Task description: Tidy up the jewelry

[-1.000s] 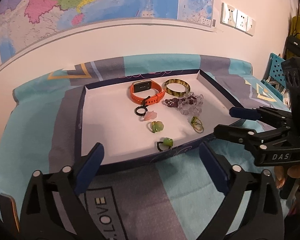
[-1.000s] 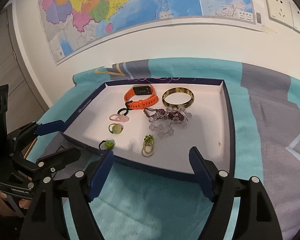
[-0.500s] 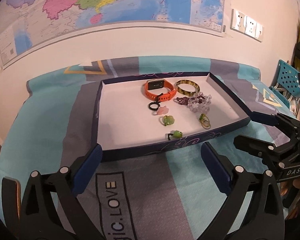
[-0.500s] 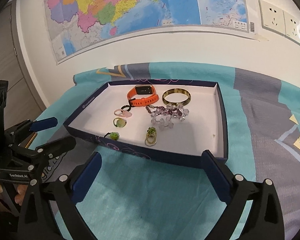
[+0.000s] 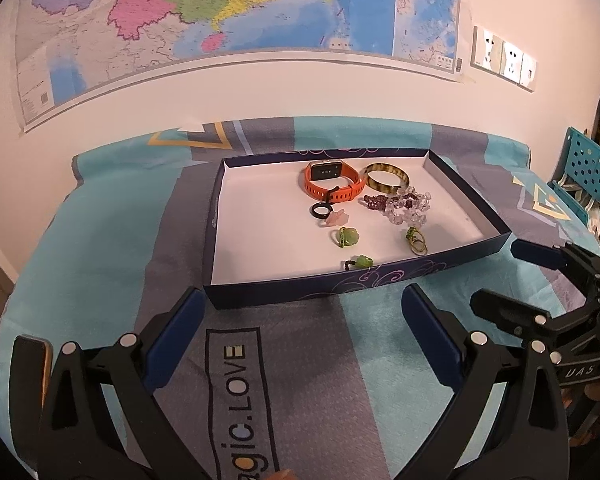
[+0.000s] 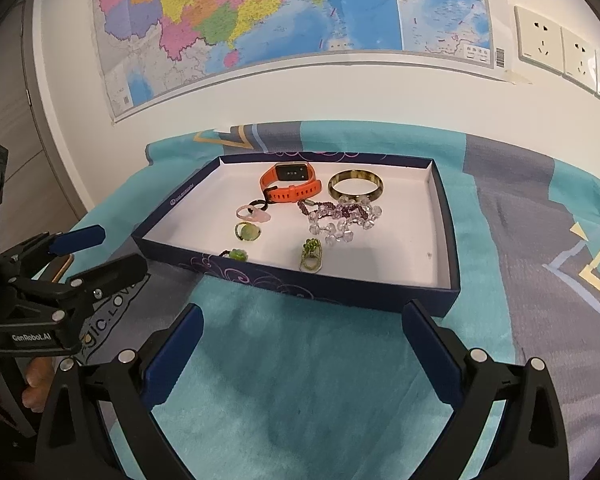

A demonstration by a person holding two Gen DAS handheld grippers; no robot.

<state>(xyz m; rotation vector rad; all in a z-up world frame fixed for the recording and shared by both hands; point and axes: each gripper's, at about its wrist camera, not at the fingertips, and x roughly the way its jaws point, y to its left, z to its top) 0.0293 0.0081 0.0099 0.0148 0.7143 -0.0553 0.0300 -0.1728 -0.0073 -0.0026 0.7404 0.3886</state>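
Seven pieces of jewelry are seen lying in one shallow navy box (image 5: 440,268), which sits at the centre of both views on a teal and grey cloth (image 5: 100,248). Nothing is held: the left gripper (image 5: 302,322) and the right gripper (image 6: 302,338) are both spread wide and empty, low in their frames, just short of the box's near wall.

By size, the orange watch (image 5: 332,184) is placed at the back of the box, with the tortoiseshell bangle (image 5: 384,176) just beside it to the right. A clear and purple bead bracelet (image 5: 404,208) is heaped in front of the bangle. Smaller still, a black ring (image 5: 321,211) touching a pink ring (image 5: 337,218), a green-stone ring (image 5: 346,237), a gold ring with green stones (image 5: 416,240) and a green ring (image 5: 360,261) by the near wall are scattered toward the front.

The pieces are already gathered, so the task is judged to be at or near its end, though this cannot be confirmed. Should more sorting be wanted, a narrow, careful pinch on a small ring would be called for.
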